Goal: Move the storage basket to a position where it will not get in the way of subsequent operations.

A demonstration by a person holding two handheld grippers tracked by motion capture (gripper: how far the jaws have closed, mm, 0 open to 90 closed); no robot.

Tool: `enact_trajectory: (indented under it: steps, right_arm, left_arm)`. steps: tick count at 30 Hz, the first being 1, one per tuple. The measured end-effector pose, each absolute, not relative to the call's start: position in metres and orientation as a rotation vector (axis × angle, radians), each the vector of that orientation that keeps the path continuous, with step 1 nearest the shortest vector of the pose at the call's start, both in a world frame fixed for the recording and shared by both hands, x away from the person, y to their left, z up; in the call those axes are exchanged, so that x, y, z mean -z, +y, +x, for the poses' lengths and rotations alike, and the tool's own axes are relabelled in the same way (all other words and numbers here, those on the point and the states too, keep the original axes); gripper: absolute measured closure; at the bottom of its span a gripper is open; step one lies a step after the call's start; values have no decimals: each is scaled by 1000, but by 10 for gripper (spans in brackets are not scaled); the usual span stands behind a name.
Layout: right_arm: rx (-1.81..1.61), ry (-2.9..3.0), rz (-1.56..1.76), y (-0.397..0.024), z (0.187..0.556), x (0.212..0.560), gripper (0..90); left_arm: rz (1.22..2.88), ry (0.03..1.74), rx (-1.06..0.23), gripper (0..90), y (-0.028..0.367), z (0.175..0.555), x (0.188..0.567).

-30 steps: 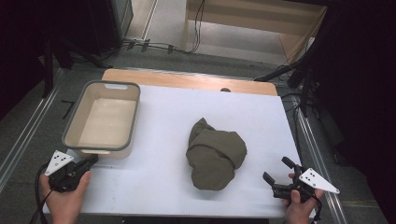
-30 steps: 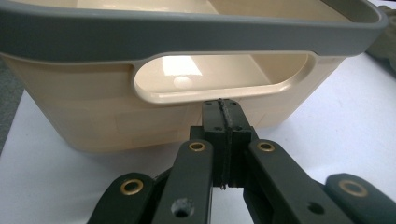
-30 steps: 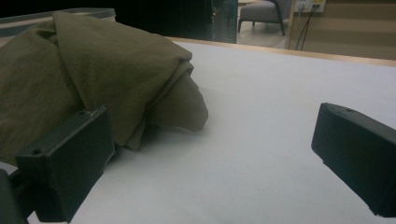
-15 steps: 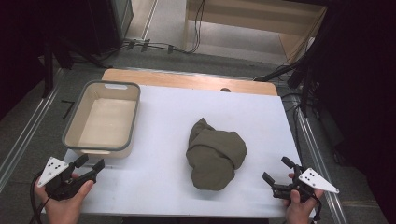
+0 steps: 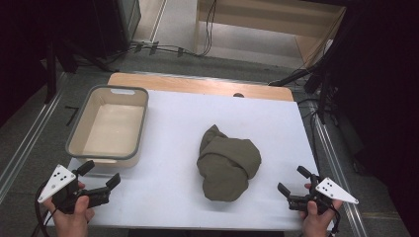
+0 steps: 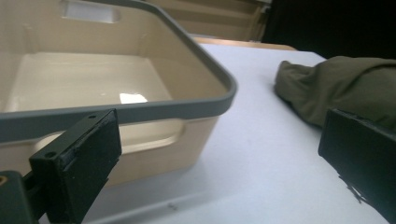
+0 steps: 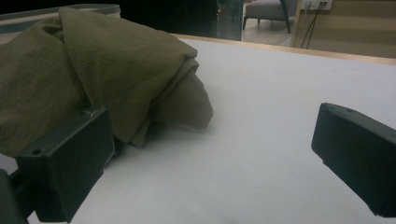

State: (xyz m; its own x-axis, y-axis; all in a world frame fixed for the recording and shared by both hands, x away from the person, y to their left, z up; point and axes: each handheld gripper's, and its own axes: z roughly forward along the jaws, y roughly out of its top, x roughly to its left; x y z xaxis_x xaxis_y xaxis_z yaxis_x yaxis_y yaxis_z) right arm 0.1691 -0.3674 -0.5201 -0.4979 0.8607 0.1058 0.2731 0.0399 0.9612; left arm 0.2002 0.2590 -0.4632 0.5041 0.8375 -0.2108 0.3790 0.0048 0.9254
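on the white table (image 5: 168,118), the green cloth (image 5: 226,162) lies bunched in the middle. the left gripper (image 5: 100,178) has just been opening wide, nothing between. the right gripper (image 5: 294,181) is wide too, holding nothing.

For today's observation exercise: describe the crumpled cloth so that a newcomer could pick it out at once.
Start at the white table. Right of the beige tub with a grey rim, near the middle, lies the cloth. It is the one soft, olive-green, bunched heap, apart from the tub.

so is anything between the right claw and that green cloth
Nothing visible. The right claw stands open at the near right table edge, and only bare white tabletop lies between it and the bunched olive cloth.
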Motion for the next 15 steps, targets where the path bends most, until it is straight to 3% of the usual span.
enact_trajectory:
  steps: [15]
  right_arm:
    - [-1478,1808,1142,-367,169,520,0]
  left_arm:
    - [1671,932,-465,0,219,200,451]
